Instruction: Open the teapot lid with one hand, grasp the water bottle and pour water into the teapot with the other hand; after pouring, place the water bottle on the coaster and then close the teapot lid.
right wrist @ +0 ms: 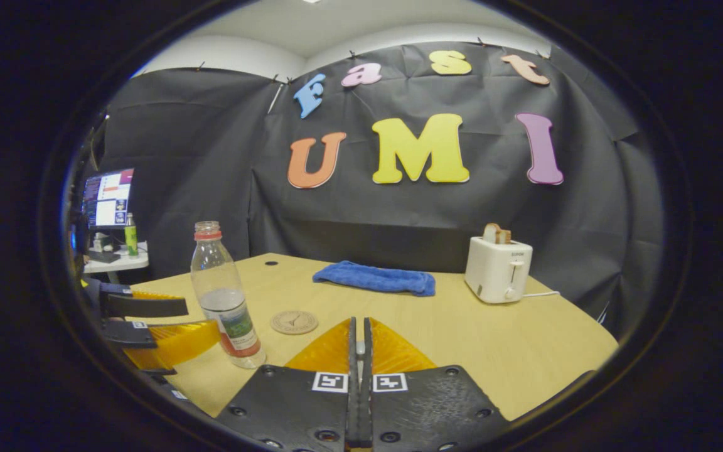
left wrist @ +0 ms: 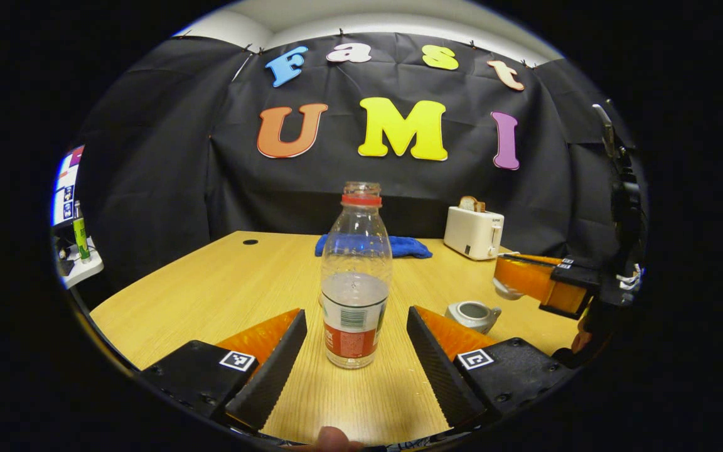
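Water bottle [left wrist: 356, 282] stands uncapped and upright on the wooden surface [left wrist: 223, 282], between the wide-open fingers of the left tool [left wrist: 356, 351], untouched; teapot [left wrist: 473, 314] sits lidless to its right; right tool [right wrist: 359, 342] is closed on a small white piece; coaster [right wrist: 294, 322] lies near the bottle.

Light wooden table [right wrist: 462, 339], five items resting on it.
Clear plastic water bottle [left wrist: 356, 282], uncapped and part full, between left gripper [left wrist: 356, 351] fingers; small grey teapot [left wrist: 473, 315] right of them; round coaster [right wrist: 294, 322], blue folded cloth [right wrist: 374, 278], white toaster [right wrist: 498, 269] beyond.
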